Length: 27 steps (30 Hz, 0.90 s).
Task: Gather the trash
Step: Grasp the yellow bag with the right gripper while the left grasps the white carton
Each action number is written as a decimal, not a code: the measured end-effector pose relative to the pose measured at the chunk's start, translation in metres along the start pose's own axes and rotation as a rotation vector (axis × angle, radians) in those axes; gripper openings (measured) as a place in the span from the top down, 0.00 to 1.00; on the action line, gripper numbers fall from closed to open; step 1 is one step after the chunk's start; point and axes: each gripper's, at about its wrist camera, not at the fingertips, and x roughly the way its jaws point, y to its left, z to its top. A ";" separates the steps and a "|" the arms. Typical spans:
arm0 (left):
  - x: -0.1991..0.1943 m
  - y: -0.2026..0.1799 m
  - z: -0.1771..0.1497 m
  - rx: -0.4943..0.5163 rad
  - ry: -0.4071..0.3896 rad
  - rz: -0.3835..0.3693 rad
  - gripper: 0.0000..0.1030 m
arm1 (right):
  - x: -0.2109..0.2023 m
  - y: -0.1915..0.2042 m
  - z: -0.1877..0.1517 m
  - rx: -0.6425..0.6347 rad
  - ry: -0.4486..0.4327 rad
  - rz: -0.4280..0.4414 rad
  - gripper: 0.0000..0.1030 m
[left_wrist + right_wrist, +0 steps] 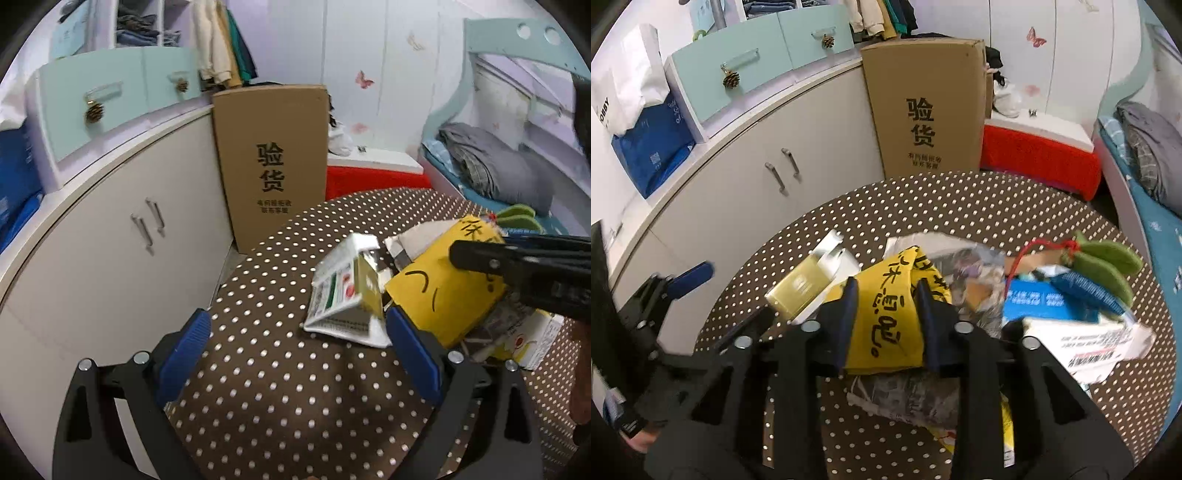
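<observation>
Your left gripper (295, 347) stands wide open and empty over the dotted tablecloth (266, 406). The flattened white carton (347, 295) lies just ahead and to the right of it, nearer its right pad, with the long axis running away from you. Further right, your right gripper (886, 321) has its pads pressed on the crumpled yellow paper (882, 332), which rises between them, above the litter pile. The left hand is nearer the carton; a small shift right would centre it, in my judgement.

Right tool (884, 317) clamped on yellow paper (886, 332), dotted table (960, 199), cardboard box (923, 107)
</observation>
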 end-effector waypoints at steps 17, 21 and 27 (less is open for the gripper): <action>0.036 -0.020 0.009 0.038 0.084 -0.160 0.55 | -0.102 -0.021 -0.034 0.131 -0.167 0.084 0.92; 0.007 -0.030 0.003 0.025 0.049 -0.164 0.55 | -0.138 -0.040 -0.046 0.172 -0.223 0.065 0.92; -0.051 -0.057 0.004 0.031 -0.030 -0.198 0.55 | -0.178 -0.080 -0.070 0.247 -0.278 -0.006 0.94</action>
